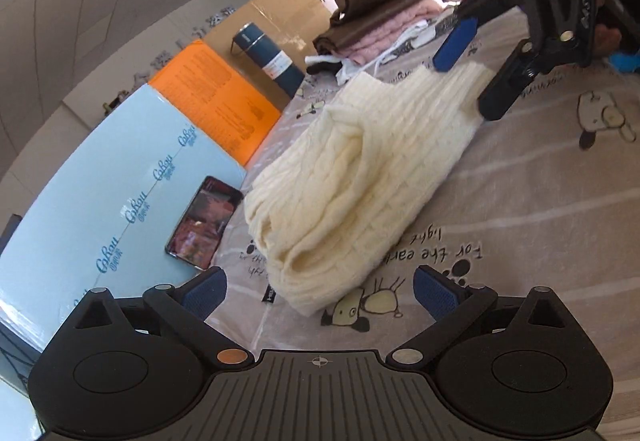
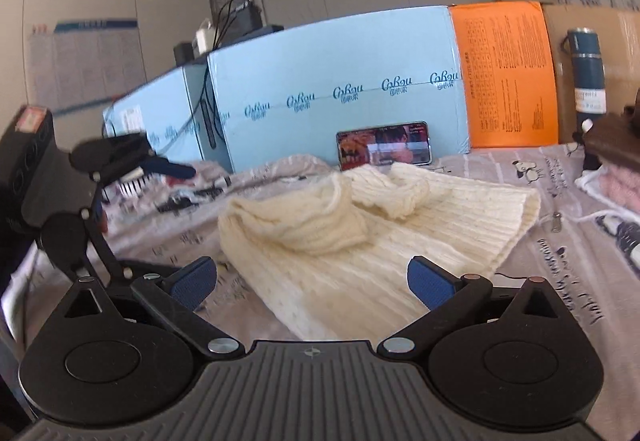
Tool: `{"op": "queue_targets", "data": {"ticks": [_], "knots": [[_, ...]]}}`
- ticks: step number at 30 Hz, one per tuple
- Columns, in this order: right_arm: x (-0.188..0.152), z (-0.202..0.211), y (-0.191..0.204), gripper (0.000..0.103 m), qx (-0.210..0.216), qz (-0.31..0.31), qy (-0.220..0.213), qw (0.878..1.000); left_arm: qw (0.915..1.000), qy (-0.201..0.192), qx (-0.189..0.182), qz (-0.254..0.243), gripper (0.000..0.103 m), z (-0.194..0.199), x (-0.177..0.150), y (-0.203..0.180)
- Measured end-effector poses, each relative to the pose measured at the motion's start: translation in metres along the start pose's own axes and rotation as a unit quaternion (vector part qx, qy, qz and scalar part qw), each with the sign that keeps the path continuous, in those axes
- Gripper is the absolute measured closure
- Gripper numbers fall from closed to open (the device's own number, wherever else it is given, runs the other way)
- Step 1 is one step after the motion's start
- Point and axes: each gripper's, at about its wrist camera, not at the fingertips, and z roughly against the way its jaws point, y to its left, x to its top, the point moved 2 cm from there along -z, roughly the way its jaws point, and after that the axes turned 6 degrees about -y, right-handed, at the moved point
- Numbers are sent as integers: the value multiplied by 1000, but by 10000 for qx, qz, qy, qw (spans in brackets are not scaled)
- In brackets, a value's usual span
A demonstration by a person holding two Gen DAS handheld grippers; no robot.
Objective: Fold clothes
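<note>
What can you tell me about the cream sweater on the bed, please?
The sweater is a cream, chunky ribbed knit, partly folded, with its sleeves bunched loosely on top. It lies flat on the printed bedsheet, just in front of the phone. Neither the left gripper nor the right gripper grips it; both stand open.

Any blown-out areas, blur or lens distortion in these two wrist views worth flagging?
Left wrist view: sunlight blows out the far bedding behind the pile of folded clothes; the right gripper looks slightly smeared; strong fisheye bends the blue box. Right wrist view: even lighting, no glare; the left gripper and the cream sweater are soft; the dark lens rim shows at the corners.
</note>
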Motion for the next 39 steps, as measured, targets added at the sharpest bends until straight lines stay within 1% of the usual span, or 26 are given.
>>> {"op": "queue_targets", "data": {"ticks": [2, 4, 6, 8, 9, 11, 12, 13, 14, 15, 16, 17, 18, 19, 20, 21, 25, 28, 31, 34, 35, 37, 39], "knots": [[-5, -2, 5, 0, -197, 479, 249, 9983, 9997, 73, 173, -162, 2, -14, -2, -4], [-9, -5, 9, 0, -283, 883, 403, 9949, 9992, -45, 282, -272, 2, -23, -1, -6], [-12, -7, 13, 1, -368, 1285, 555, 9895, 9994, -131, 231, -242, 2, -28, 3, -5], [-16, -10, 17, 2, -453, 1684, 707, 9821, 9995, -241, 83, -194, 4, -33, 4, -5], [-17, -11, 20, 3, -451, 1886, 698, 9785, 9994, -296, 9, -170, 7, -35, 5, -5], [-17, -16, 23, 4, -504, 2199, 615, 9723, 9990, -398, -123, -145, 26, -39, 7, -5], [-16, -18, 25, 12, -534, 2350, 572, 9688, 9987, -431, -141, -218, 30, -39, 8, -8], [-16, -20, 25, 18, -618, 2479, 555, 9652, 9982, -473, -152, -331, 41, -39, 8, -10], [-17, -23, 24, 32, -677, 2590, 556, 9619, 9977, -506, -164, -430, 50, -39, 9, -12], [-17, -27, 23, 37, -728, 2698, 560, 9585, 9973, -516, -179, -493, 52, -39, 10, -14], [-17, -27, 23, 41, -685, 2764, 517, 9572, 9969, -525, -194, -555, 60, -39, 11, -15], [-17, -27, 23, 53, -673, 2819, 480, 9559, 9964, -534, -209, -618, 68, -39, 11, -16], [-18, -28, 24, 66, -671, 2875, 447, 9544, 9959, -544, -224, -680, 69, -39, 12, -17], [-18, -27, 25, 72, -690, 2925, 390, 9530, 9954, -553, -239, -743, 72, -39, 13, -18], [-18, -25, 26, 80, -660, 2919, 339, 9536, 9950, -565, -253, -779, 74, -38, 13, -19], [-17, -23, 27, 82, -620, 2879, 308, 9552, 9951, -582, -264, -751, 74, -35, 14, -18], [-19, -12, 34, 84, -541, 2796, 232, 9583, 9950, -623, -313, -715, 75, -22, 12, -22], [-23, 1, 45, 84, -448, 2762, 186, 9599, 9942, -615, -408, -784, 75, -2, 12, -30], [-28, 23, 59, 84, -278, 2700, 113, 9624, 9909, -547, -623, -1063, 75, 23, 15, -40], [-30, 42, 68, 84, -105, 2588, 12, 9659, 9880, -461, -858, -1198, 74, 32, 22, -38], [-29, 43, 66, 84, -113, 2475, -58, 9688, 9876, -447, -887, -1212, 74, 30, 25, -34], [-25, 45, 60, 84, -156, 2222, -212, 9746, 9878, -476, -830, -1231, 74, 24, 33, -25], [-16, 44, 48, 84, -320, 1723, -417, 9836, 9889, -597, -568, -1240, 74, 16, 43, -14]]}}
